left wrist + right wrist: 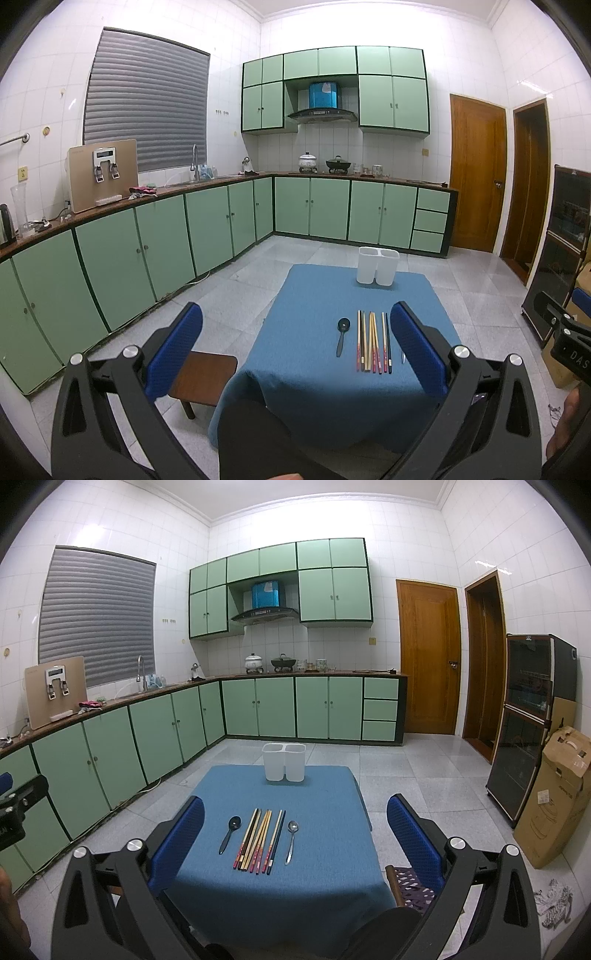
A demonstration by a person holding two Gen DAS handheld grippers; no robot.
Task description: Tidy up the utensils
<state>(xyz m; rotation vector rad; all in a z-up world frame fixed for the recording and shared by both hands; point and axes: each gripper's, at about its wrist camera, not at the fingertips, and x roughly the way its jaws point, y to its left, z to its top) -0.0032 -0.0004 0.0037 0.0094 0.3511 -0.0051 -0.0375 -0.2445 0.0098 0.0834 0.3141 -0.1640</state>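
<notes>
On the blue-clothed table (325,856) lie a black spoon (229,833), several chopsticks (259,841) side by side, and a silver spoon (291,841). A white two-compartment utensil holder (284,762) stands at the table's far edge. In the left wrist view I see the black spoon (342,335), the chopsticks (373,341), the holder (378,265) and only the tip of the silver spoon (403,357) beside my right finger. My left gripper (295,347) and right gripper (295,838) are both open, empty, and held above the near side of the table.
A wooden stool (201,376) stands left of the table and a patterned seat (412,886) at its right. Green kitchen cabinets (147,734) run along the left and back. A dark appliance cabinet (524,723) and a cardboard box (554,801) stand at the right.
</notes>
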